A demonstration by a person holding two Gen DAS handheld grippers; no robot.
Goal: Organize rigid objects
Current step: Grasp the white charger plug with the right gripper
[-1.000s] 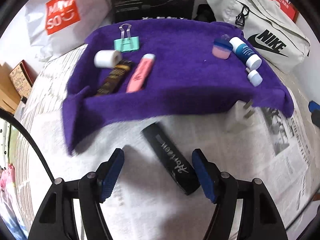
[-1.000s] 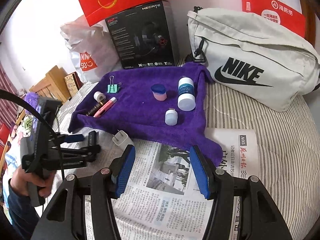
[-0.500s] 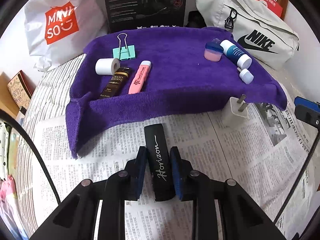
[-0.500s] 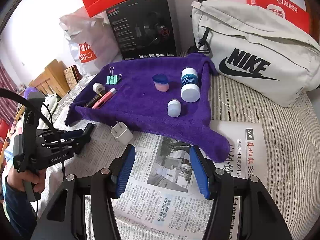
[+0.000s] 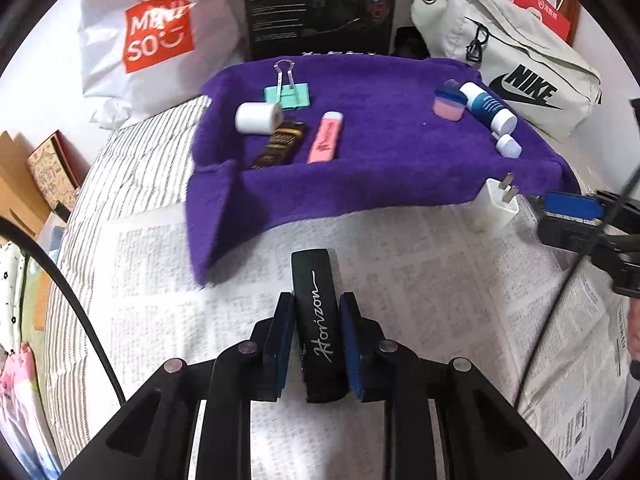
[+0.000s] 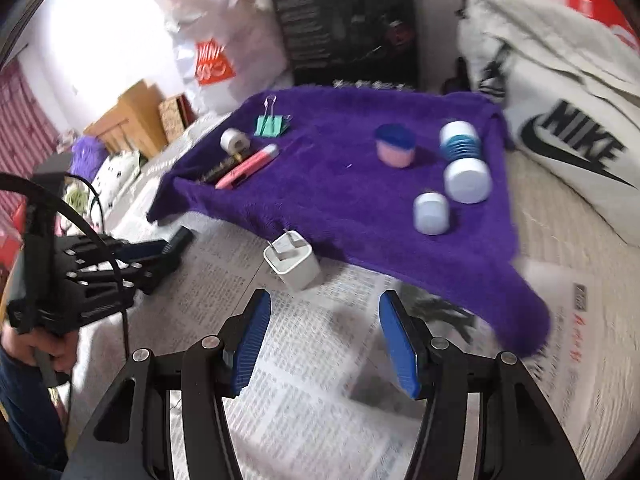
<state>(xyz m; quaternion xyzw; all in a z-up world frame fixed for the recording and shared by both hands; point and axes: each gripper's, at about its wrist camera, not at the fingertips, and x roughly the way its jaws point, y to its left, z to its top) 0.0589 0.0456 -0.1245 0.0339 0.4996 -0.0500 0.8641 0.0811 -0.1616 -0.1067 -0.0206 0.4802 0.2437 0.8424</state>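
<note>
My left gripper (image 5: pixel 316 312) is shut on a black "Horizon" case (image 5: pixel 318 312) over the newspaper, just in front of the purple towel (image 5: pixel 380 168). It also shows in the right wrist view (image 6: pixel 160 252). My right gripper (image 6: pixel 324 316) is open and empty, close behind a white plug adapter (image 6: pixel 294 264) that lies on the newspaper at the towel's front edge. On the towel lie a green binder clip (image 5: pixel 290 94), a white roll (image 5: pixel 258 117), a dark bar (image 5: pixel 280 148), a pink highlighter (image 5: pixel 326 142), a pink jar (image 5: pixel 450 104), a blue-white bottle (image 5: pixel 486 104) and a small white cap (image 5: pixel 508 145).
Newspaper (image 5: pixel 400 260) covers the striped bed. A Miniso bag (image 5: pixel 156 36), a black box (image 5: pixel 320 4) and a Nike bag (image 5: pixel 512 68) line the back. Wooden furniture (image 6: pixel 128 120) stands at the left.
My left gripper closed on the black case and now holds it straight along its fingers. My right gripper moved forward and left, up to the white plug adapter.
</note>
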